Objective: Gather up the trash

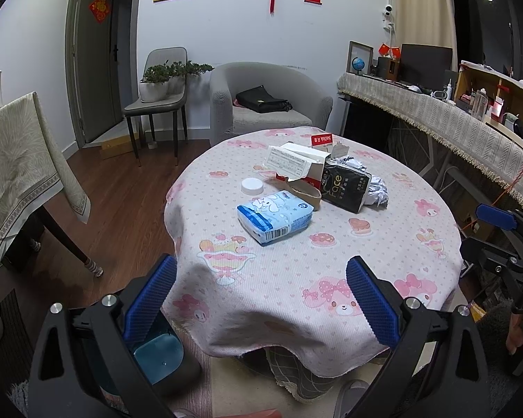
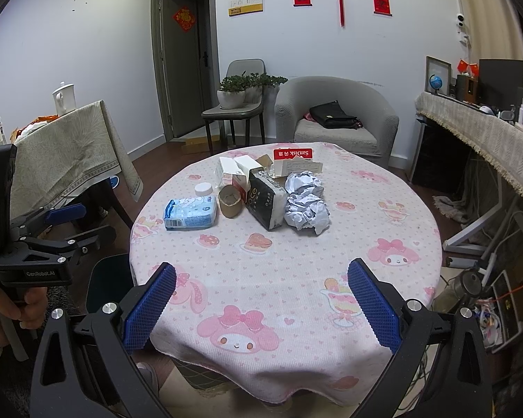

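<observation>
A round table (image 1: 296, 278) (image 2: 296, 261) in a pink cartoon cloth bears a heap of trash: a blue tissue pack (image 1: 274, 216) (image 2: 190, 212), a white cap (image 1: 252, 186) (image 2: 203, 188), a cardboard roll core (image 1: 308, 196) (image 2: 230, 202), a black "Face" pack (image 1: 347, 184) (image 2: 265, 198), crumpled paper (image 1: 376, 191) (image 2: 305, 202) and torn white boxes (image 1: 296, 163) (image 2: 240, 170). My left gripper (image 1: 261, 296) hangs open at the table's near edge. My right gripper (image 2: 261, 299) is open too, over the near cloth. Neither holds anything.
A dark bin with a blue lid (image 1: 158, 355) (image 2: 110, 284) stands on the floor at the table's left. A cloth-covered table (image 1: 21, 160) is further left, a grey armchair (image 1: 268, 104) and chair with plants (image 1: 157, 94) behind, a long desk (image 1: 453, 122) on the right.
</observation>
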Demonstrator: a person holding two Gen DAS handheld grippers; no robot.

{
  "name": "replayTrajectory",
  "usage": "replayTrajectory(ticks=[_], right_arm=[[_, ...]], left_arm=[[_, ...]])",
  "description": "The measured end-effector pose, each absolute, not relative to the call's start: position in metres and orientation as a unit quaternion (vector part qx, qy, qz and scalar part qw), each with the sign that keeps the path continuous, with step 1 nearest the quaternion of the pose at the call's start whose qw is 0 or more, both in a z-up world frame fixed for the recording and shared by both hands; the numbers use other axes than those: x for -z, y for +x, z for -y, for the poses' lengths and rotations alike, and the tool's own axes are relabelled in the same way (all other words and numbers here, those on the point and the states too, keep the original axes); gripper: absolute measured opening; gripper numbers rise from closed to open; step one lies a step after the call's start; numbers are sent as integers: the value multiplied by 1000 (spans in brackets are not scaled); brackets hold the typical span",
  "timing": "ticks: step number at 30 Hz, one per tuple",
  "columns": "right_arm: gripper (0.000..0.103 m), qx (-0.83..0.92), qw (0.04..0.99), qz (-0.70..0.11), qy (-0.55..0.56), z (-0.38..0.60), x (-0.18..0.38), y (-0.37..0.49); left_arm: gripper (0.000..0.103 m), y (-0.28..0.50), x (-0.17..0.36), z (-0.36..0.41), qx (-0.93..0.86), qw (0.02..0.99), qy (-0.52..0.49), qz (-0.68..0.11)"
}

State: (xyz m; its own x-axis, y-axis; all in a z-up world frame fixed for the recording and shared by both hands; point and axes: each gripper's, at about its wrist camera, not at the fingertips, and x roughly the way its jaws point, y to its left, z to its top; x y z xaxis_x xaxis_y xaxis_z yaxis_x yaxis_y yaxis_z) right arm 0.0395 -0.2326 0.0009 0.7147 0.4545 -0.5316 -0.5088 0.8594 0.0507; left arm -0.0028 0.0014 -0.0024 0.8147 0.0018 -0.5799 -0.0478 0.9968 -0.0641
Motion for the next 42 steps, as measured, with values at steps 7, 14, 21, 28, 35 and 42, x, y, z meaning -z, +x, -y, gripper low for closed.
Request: replayTrajectory(ticks=[7,14,21,28,35,42], right_arm=[[100,-260,925,-274,-49,232,-1,40],[100,-260,925,-274,-49,233,-1,40],[100,-260,925,-274,-50,232,-1,40],[100,-261,925,-274,-50,233,-1,40],[100,-260,924,-274,-49,233,-1,40],[100,-261,924,-274,-50,233,-1,40]], left_arm=[[100,-2,5,1,-13,952,-38,-305],[100,-2,5,1,-13,952,-37,-304],[100,-2,5,1,-14,952,-37,-305],[100,-2,5,1,-14,951,-37,-305],[100,-1,5,1,-13,952,-36,-305],[100,-1,7,2,-13,952,-36,-305]])
